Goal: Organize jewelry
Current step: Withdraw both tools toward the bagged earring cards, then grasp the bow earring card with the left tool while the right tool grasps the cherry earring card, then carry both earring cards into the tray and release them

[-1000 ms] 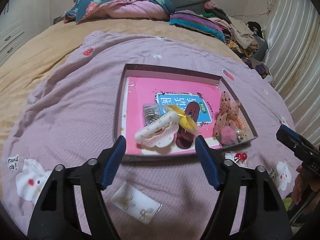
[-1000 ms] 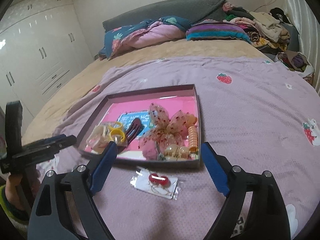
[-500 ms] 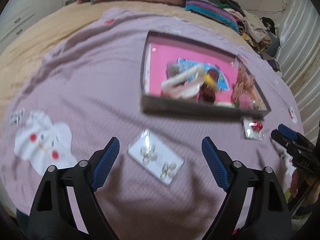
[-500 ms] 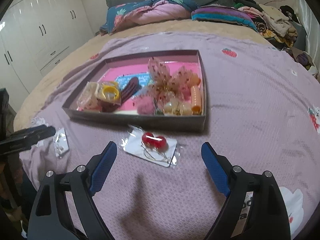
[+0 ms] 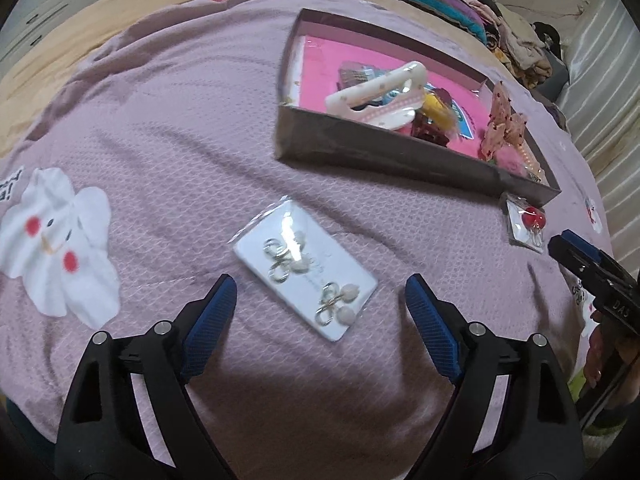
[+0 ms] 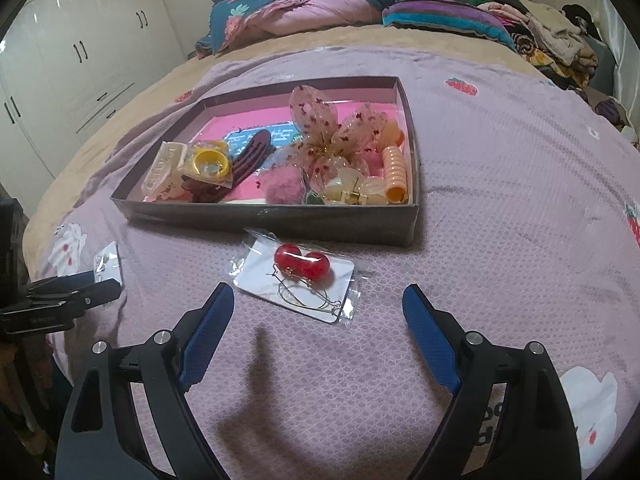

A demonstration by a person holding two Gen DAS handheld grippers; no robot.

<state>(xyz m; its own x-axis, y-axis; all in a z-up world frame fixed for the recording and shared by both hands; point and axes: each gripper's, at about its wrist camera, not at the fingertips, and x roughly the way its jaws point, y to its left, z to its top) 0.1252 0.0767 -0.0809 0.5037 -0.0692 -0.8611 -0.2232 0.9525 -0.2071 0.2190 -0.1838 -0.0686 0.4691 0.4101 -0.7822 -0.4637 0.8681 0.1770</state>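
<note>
Two little packs of earrings lie on the bed, outside the box (image 6: pixel 276 216). The white pack (image 5: pixel 306 268) with pearl earrings sits right in front of the left gripper (image 5: pixel 320 300). The red pack (image 6: pixel 298 282) with cherry-red beads sits right in front of the right gripper (image 6: pixel 318 308), just beside the box wall.

Both grippers are wide open and hold nothing. Each one hangs a bit above its pack.

The job now looks like picking the packs up and putting them in the box. To do it well, go down slowly with one finger on each side of the pack. The packs are flat and slippery, and the blanket (image 6: pixel 500 160) is soft, so push down a little and pinch an edge. Close gently so the card does not bend. Then lift it over the wall and let go on a free pink spot.
</note>
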